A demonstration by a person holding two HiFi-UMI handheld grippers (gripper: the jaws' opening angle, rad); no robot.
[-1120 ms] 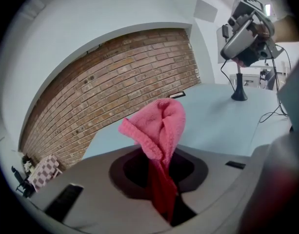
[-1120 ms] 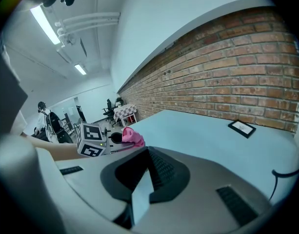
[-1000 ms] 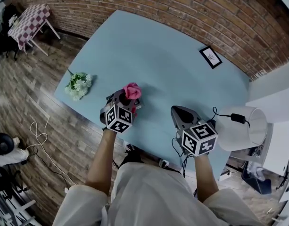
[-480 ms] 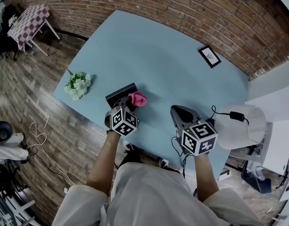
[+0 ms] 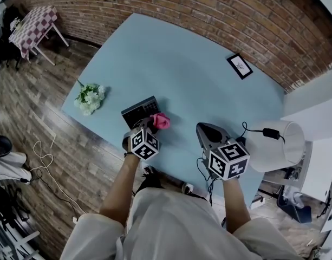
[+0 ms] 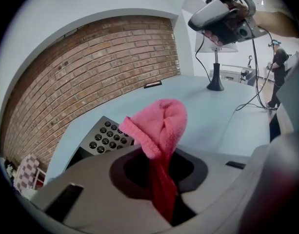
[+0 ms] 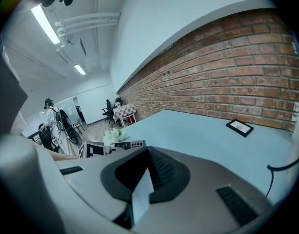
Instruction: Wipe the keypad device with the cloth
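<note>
A pink cloth (image 5: 160,121) sticks up from my left gripper (image 5: 153,125), which is shut on it. The dark keypad device (image 5: 139,110) lies flat on the pale blue table (image 5: 182,64) near its front edge, just left of and beyond the cloth. In the left gripper view the cloth (image 6: 160,126) hangs over the jaws, with the keypad's round buttons (image 6: 107,135) to its left. My right gripper (image 5: 204,129) is shut on nothing and hovers over the table's near edge, well to the right. Its view shows the keypad device (image 7: 129,144) far off.
A bunch of white flowers (image 5: 90,98) lies at the table's left corner. A small framed picture (image 5: 241,65) sits at the far right near the brick wall. A white lamp (image 5: 277,145) with its cable stands just right of my right gripper. Wooden floor lies left of the table.
My left gripper has drawn the cloth toward me and to the right, off the keypad device, which was hidden under it and now lies uncovered. The right gripper has stayed still.
</note>
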